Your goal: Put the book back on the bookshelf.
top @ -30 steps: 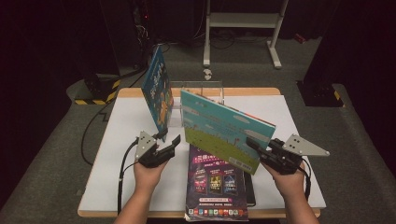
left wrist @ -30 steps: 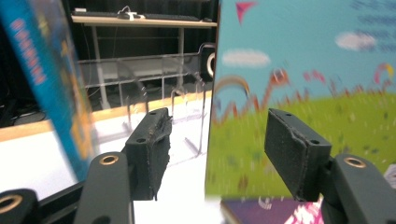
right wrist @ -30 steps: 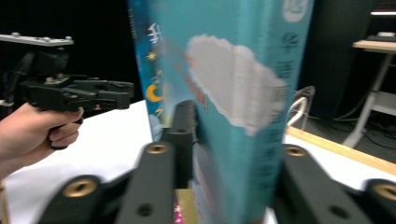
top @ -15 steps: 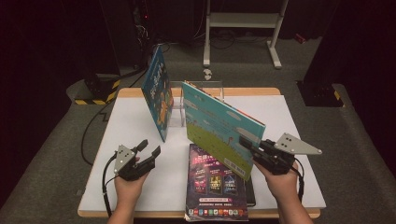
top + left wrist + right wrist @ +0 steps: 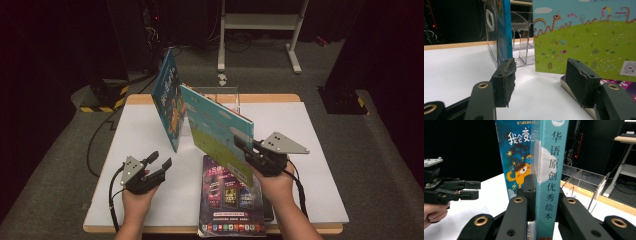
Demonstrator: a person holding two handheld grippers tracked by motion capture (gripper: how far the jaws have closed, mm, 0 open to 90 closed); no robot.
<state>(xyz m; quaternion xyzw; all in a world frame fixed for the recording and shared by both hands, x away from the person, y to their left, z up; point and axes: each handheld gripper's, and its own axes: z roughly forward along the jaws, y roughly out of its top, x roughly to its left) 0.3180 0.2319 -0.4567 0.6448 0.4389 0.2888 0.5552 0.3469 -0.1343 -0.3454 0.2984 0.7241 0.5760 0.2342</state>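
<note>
Clamping a thin, glossy picture book [image 5: 220, 132] by its spine, the right gripper [image 5: 245, 150] holds it upright above the table. The left gripper [image 5: 159, 162] rests low, jaws apart and empty.

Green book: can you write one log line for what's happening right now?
right gripper: shut on green book, lifted | left gripper: open, empty | blue book: upright in rack

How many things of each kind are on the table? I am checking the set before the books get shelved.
Picture books: 3, the blue monster book standing in the rack, the green meadow book gripped upright, and the purple book lying flat.
Clear acrylic book rack: 1.
Handheld grippers: 2, left gripper and right gripper.
Total: 6.
</note>
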